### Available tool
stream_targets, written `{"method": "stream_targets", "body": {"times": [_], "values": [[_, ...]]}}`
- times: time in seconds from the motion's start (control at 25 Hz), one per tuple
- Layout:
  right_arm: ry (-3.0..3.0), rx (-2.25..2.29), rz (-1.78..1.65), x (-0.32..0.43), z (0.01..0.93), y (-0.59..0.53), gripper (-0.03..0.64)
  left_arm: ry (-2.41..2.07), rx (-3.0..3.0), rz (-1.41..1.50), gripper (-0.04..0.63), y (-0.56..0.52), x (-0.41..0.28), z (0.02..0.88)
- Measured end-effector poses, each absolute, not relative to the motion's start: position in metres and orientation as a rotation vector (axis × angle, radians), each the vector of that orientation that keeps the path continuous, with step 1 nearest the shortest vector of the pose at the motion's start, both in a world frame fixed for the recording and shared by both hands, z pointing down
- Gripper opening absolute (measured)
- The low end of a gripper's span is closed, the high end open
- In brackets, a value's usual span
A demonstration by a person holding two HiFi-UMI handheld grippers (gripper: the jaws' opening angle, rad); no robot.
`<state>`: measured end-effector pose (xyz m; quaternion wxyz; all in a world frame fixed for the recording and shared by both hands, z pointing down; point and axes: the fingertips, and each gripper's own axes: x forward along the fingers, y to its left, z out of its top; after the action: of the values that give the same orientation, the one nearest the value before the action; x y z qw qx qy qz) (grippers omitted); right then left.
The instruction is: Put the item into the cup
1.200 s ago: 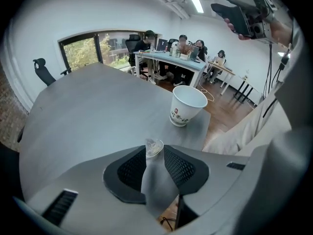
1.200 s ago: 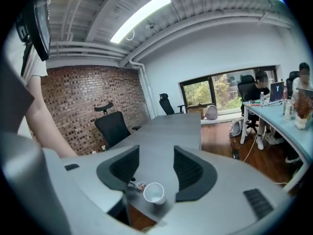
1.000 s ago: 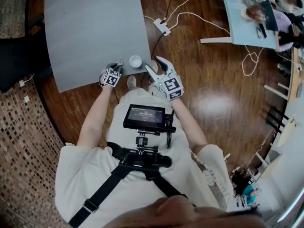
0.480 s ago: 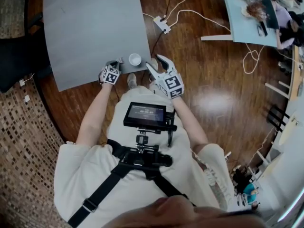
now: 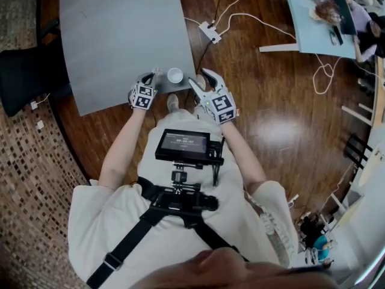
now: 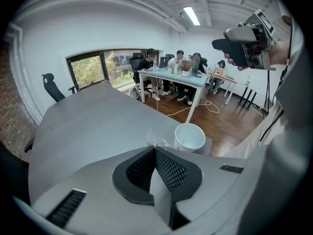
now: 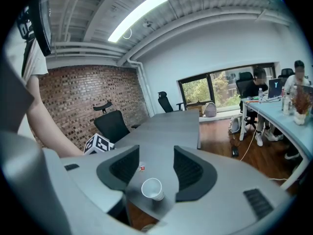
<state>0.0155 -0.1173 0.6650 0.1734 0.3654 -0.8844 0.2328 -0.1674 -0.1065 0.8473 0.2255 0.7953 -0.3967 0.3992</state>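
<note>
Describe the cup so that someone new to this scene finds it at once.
Start at the large grey table; at its near corner, by the edge facing the person, stands a white paper cup, upright and open-topped. It is the only round vessel there; its one neighbour is the small clear wrapped item pinched in the shut left tool.

Pretty clearly an open-plan office: long grey meeting table point(image 5: 114, 35), swivel chairs point(image 7: 110, 124) by a brick wall point(image 7: 68, 102), people sitting round a pale blue desk point(image 6: 168, 77), strip lights point(image 7: 139, 12) overhead, a big window point(image 7: 205, 89), plus a power strip point(image 5: 210, 32) with cables trailing over the wood floor point(image 5: 271, 101).
</note>
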Motion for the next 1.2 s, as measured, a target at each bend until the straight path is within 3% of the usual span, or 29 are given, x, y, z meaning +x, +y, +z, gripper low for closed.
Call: {"method": "stream_targets", "body": {"times": [0.48,1.2], "values": [[-2.503,1.060,0.658,0.021,0.668,-0.121,0.236,-1.065,2.368,1.020,0.003,-0.119,-0.122,0.788],[-2.468,1.112,0.688,0.034,0.681,-0.118,0.235,-0.864,2.399,1.155,0.003,-0.097,-0.075,0.813]]}}
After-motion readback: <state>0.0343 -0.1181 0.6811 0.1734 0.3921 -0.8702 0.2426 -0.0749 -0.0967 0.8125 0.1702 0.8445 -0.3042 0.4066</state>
